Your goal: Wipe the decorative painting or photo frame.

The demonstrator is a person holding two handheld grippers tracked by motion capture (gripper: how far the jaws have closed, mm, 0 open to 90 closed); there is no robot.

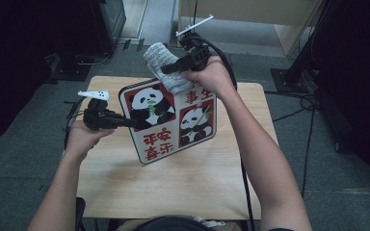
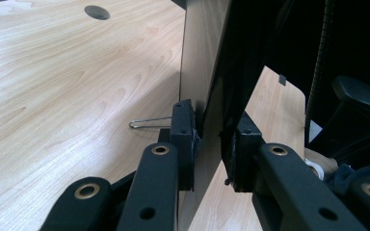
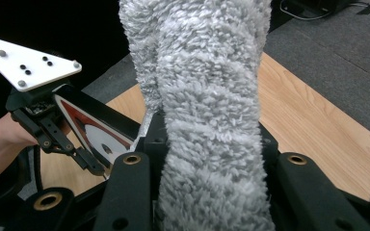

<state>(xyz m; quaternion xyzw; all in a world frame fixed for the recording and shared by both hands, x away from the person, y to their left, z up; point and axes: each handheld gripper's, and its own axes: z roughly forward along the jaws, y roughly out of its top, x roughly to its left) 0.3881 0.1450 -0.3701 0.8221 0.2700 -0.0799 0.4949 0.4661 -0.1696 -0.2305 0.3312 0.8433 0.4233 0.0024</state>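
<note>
A square board [image 1: 171,120] printed with two pandas and red characters is held tilted above the wooden table [image 1: 183,187]. My left gripper [image 1: 131,123] is shut on its left edge. In the left gripper view the jaws [image 2: 214,144] clamp the board [image 2: 207,57] edge-on, with a thin wire loop [image 2: 147,122] behind. My right gripper [image 1: 167,70] is shut on a fluffy grey-white cloth [image 1: 160,57] that rests against the board's top edge. The cloth [image 3: 207,72] fills the gap between the right jaws [image 3: 209,144]; the board's red-and-white corner [image 3: 99,137] shows beyond it.
The table has a round cable hole [image 2: 97,12]. A dark cabinet [image 1: 107,19] stands at the back left and light wooden furniture [image 1: 289,19] at the back right. Cables [image 1: 298,103] run over the grey floor on the right. A dark chair [image 2: 361,110] sits nearby.
</note>
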